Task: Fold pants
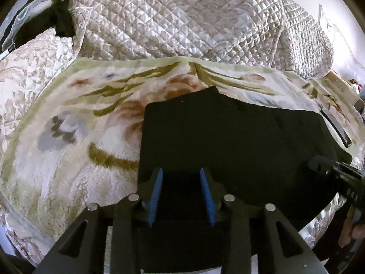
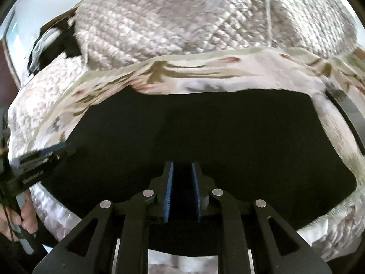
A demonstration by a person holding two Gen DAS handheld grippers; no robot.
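Observation:
Black pants (image 1: 228,137) lie flat in a folded slab on a floral blanket (image 1: 79,125) on a bed. My left gripper (image 1: 181,171) hovers over the pants' near left part, jaws open, nothing between the blue pads (image 1: 157,194). In the right wrist view the pants (image 2: 205,125) fill the middle. My right gripper (image 2: 182,164) is over their near edge, jaws apart by a narrow gap, with only dark cloth seen behind the gap. The right gripper also shows at the right edge of the left view (image 1: 337,173), and the left gripper at the left edge of the right view (image 2: 41,155).
A quilted cream bedspread (image 1: 182,18) is bunched up behind the blanket. Dark clothing (image 1: 57,16) lies at the far left corner. A dark flat strip (image 1: 335,125) lies on the blanket right of the pants. A white wall is at the far right.

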